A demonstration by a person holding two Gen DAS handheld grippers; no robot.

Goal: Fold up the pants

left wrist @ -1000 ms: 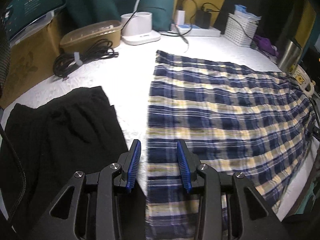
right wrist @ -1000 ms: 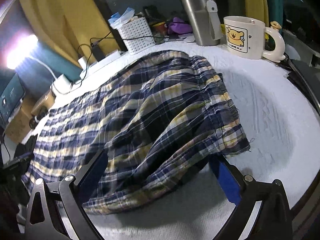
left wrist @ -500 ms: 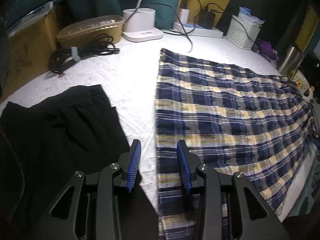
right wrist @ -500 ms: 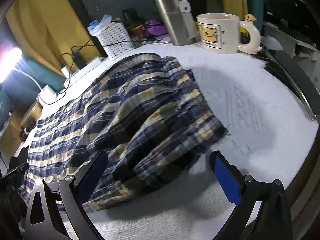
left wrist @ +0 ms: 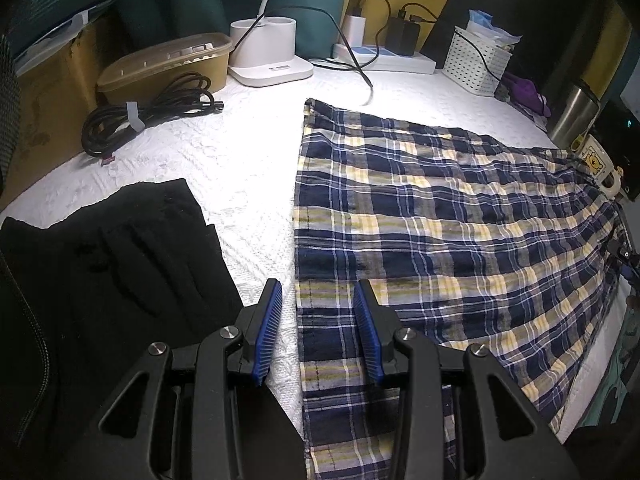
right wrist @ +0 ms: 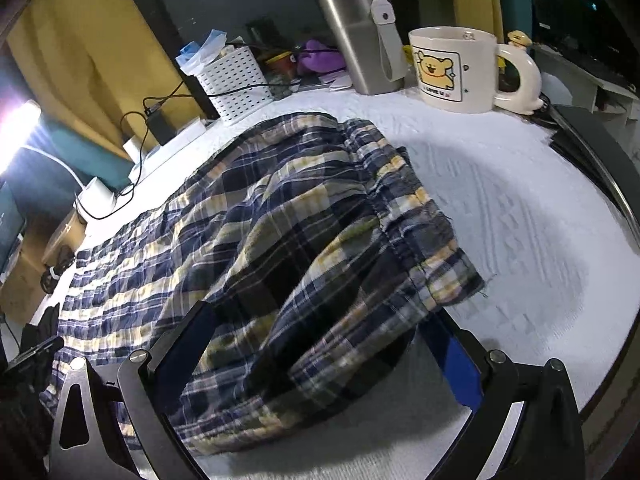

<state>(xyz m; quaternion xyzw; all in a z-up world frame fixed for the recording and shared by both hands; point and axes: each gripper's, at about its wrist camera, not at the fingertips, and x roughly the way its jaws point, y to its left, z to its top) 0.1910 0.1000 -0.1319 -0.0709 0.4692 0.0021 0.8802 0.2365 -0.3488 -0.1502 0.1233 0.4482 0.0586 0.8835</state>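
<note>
Both tongs [left wrist: 318, 334] [right wrist: 320, 344] agape, straddling pants [left wrist: 440, 216] edges

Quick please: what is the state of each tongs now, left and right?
Left tongs: open, holding nothing, over the plaid pants hem.
Right tongs: open wide, pants waistband between the fingers, not clamped.

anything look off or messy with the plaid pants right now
Yes: the waistband end of the plaid pants is humped up and rumpled between the open fingers of the right claw, with a frayed corner, while the leg end lies flat by the left claw.
</note>
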